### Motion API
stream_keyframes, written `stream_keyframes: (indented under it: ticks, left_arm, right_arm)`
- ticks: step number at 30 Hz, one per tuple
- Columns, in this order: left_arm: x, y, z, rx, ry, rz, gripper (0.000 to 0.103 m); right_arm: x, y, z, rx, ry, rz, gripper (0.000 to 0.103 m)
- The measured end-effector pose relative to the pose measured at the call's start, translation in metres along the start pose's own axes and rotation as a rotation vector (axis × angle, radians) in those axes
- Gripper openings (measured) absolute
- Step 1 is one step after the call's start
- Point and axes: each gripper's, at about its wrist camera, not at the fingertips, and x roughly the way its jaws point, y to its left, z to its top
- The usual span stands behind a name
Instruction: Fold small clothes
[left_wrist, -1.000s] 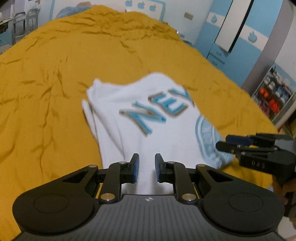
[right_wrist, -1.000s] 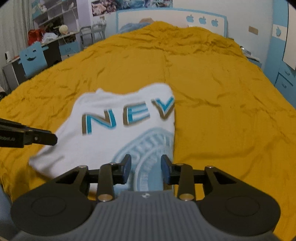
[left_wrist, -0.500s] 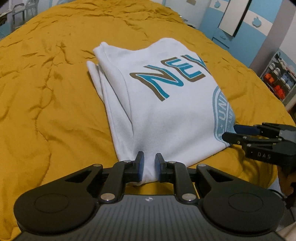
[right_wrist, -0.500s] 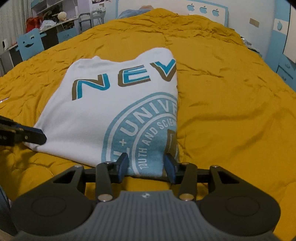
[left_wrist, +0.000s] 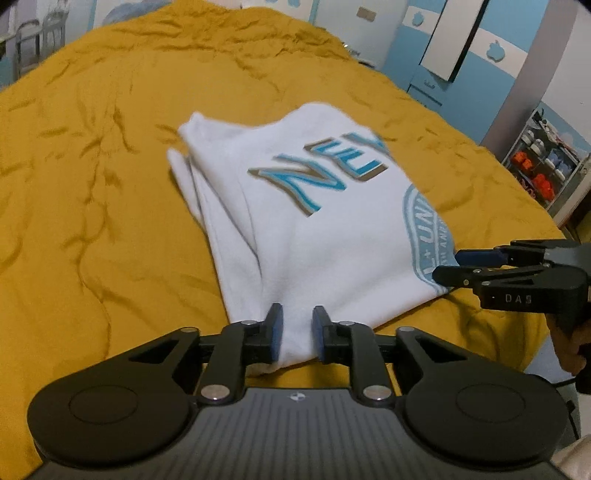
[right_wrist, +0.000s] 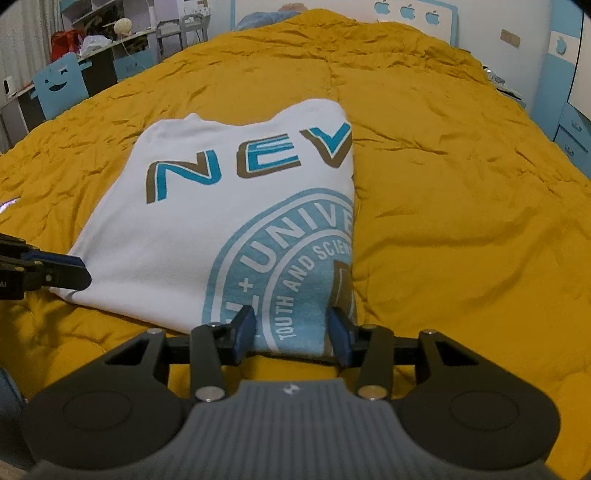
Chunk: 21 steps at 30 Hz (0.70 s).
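Where the mustard-yellow bedspread (right_wrist: 461, 206) covers the bed, a folded white T-shirt (right_wrist: 207, 229) lies flat near its front edge, the blue "NEV" lettering and a round blue university seal facing up. The left gripper (left_wrist: 297, 334) sits at the shirt's near left corner, its fingers (left_wrist: 274, 332) narrowly parted with a strip of the white cloth standing between them; whether they pinch it I cannot tell. The right gripper (right_wrist: 291, 334) is at the shirt's near right corner, over the seal, its fingers (right_wrist: 243, 332) spread wide to either side of the hem and not clamped on it. Seen from the left wrist, the shirt's left side shows stacked folded layers. Beyond the shirt's far left, a blue chair with a smiling face (right_wrist: 61, 86) stands beside a cluttered desk (right_wrist: 110, 44).
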Motion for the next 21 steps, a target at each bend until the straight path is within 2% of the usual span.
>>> stream_keyframes:
  ticks: [1,6,9,11,13,17,19,21]
  left_arm:
    - [-0.005,-0.004,0.002,0.014,-0.01,0.001,0.03]
    - [-0.037,-0.022,0.014,0.087,-0.121,0.035,0.036]
    - [-0.056,-0.034,0.025,0.128,-0.216,0.083,0.049]
    - [-0.066,-0.044,0.034,0.17,-0.268,0.125,0.07]
    - [-0.077,-0.055,0.04,0.188,-0.328,0.167,0.08]
    - [-0.092,-0.069,0.041,0.177,-0.452,0.203,0.088]
    - [-0.094,-0.077,0.039,0.18,-0.471,0.217,0.088]
    - [-0.094,-0.087,0.034,0.192,-0.486,0.277,0.09]
  right_arm:
    - [-0.004,0.0,0.005,0.007,0.011,0.007,0.054]
    - [-0.033,0.002,0.022,-0.009,-0.03,0.026,0.063]
    - [-0.054,0.005,0.033,-0.018,-0.1,0.01,0.066]
    - [-0.07,0.005,0.04,-0.004,-0.162,0.005,0.071]
    - [-0.087,0.007,0.044,0.007,-0.235,0.006,0.079]
    - [-0.118,0.019,0.039,-0.023,-0.396,-0.017,0.081]
    - [-0.13,0.027,0.032,-0.048,-0.457,-0.045,0.081]
    - [-0.139,0.032,0.023,-0.044,-0.485,-0.06,0.081]
